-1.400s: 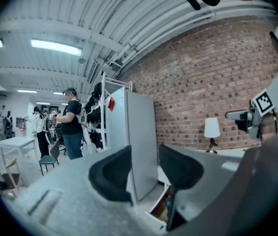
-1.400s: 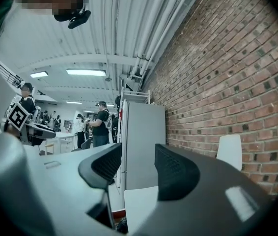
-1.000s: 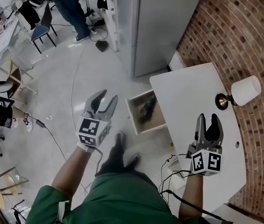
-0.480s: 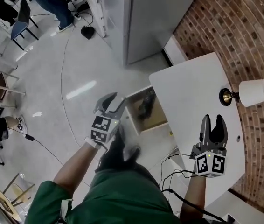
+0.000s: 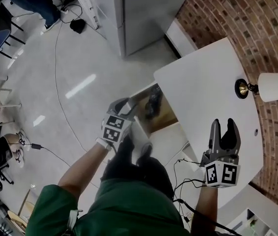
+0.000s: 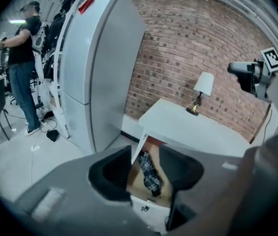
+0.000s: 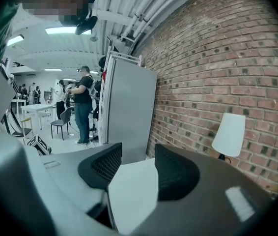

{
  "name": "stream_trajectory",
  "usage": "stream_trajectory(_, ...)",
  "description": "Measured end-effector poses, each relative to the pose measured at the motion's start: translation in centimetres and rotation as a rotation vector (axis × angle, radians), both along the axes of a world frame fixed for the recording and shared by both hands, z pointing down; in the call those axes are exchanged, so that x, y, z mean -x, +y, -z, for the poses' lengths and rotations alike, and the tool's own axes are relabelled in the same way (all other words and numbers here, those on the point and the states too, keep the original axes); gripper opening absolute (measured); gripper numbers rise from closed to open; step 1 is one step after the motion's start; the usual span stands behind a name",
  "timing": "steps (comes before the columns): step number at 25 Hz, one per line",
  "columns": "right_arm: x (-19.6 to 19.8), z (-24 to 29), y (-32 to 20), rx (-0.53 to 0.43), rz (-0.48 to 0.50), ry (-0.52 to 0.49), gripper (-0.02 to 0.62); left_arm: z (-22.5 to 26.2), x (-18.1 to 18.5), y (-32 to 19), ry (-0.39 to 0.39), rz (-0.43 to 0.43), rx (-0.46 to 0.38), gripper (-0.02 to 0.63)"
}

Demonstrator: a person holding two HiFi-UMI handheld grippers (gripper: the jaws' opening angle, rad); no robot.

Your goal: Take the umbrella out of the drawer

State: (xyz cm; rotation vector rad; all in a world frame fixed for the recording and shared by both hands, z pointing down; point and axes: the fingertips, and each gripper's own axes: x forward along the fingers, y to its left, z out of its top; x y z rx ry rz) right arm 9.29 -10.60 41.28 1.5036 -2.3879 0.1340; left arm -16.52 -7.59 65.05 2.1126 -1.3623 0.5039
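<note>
- Left gripper (image 5: 126,106): jaws partly apart, nothing between them, angled down toward an open drawer (image 5: 162,119).
- Just ahead of and below its tips, framed in the gap between the jaws: a folded dark plaid umbrella (image 6: 150,173), lying loose on the drawer's wooden bottom, untouched.
- Right gripper (image 5: 225,128): jaws also apart and empty, held above a white desk (image 5: 203,82), well off to the side of the drawer.
- Ahead of the right gripper and to its right: a white-shaded lamp (image 5: 272,86) against a brick wall.
- Beyond the left gripper's tips, past the drawer: a tall grey cabinet (image 5: 144,14); farther off to its left, a person standing in a workshop area.
- Done, judging by the layout: drawer pulled out, umbrella exposed, left gripper lined up over it.
- Left to do, by the same judgement: lowering into the drawer, closing on the umbrella, lifting it clear. No contact yet.
</note>
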Motion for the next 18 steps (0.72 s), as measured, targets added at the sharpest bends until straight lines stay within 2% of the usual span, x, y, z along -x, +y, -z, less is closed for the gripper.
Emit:
stream_trajectory(3,-0.6,-2.0,0.1,0.035,-0.001,0.01,0.195,-3.6,-1.6,-0.4,-0.004,-0.034,0.061,0.176)
stream_trajectory(9,-2.6,-7.0,-1.0,0.115,0.027,-0.005,0.195,-10.2,-5.1,-1.7,-0.016,-0.05,0.16,0.183)
stream_trajectory(18,-5.4,-12.0,-2.6,0.187,0.05,-0.006,0.195,-17.5,-9.3,-3.6,-0.02,-0.059,0.251,0.203)
